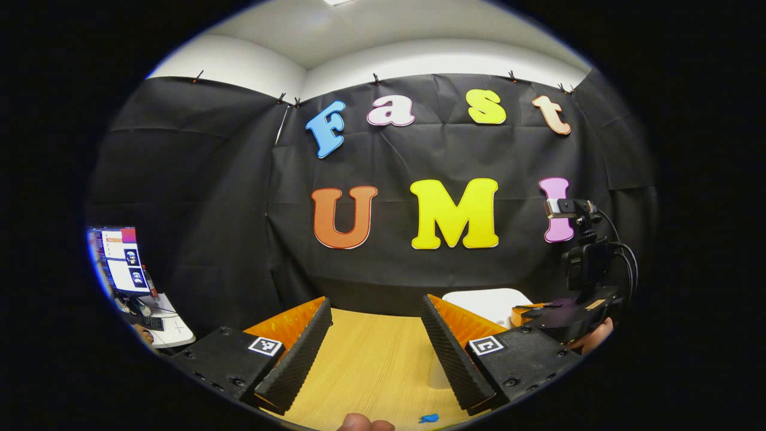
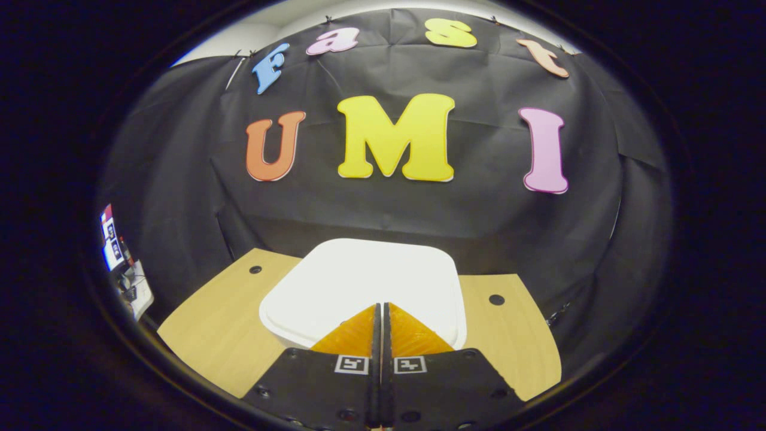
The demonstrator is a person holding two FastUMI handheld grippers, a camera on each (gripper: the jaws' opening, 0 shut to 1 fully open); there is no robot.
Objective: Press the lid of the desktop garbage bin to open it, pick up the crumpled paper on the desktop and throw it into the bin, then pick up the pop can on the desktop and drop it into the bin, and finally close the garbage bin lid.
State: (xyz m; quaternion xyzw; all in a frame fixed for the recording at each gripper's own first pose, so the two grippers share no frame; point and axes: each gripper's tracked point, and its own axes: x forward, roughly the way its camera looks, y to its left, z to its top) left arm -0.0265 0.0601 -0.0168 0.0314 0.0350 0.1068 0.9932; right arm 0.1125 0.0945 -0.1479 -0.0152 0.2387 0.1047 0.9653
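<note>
White plastic, the bin lid [image 2: 365, 287] lies flat and shut on the wooden desk [image 2: 209, 326]. We hold the right gripper [image 2: 381, 317] over its near edge with the fingers pressed together, making one blunt tip suited to pushing the lid down; whether it touches yet is hard to tell. The left gripper [image 1: 376, 332] waits over bare desk, fingers spread and empty, probably ready for the paper.

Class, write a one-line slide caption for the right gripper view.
Right gripper, fingers together, poised over the shut white bin lid on a wooden table.
</note>
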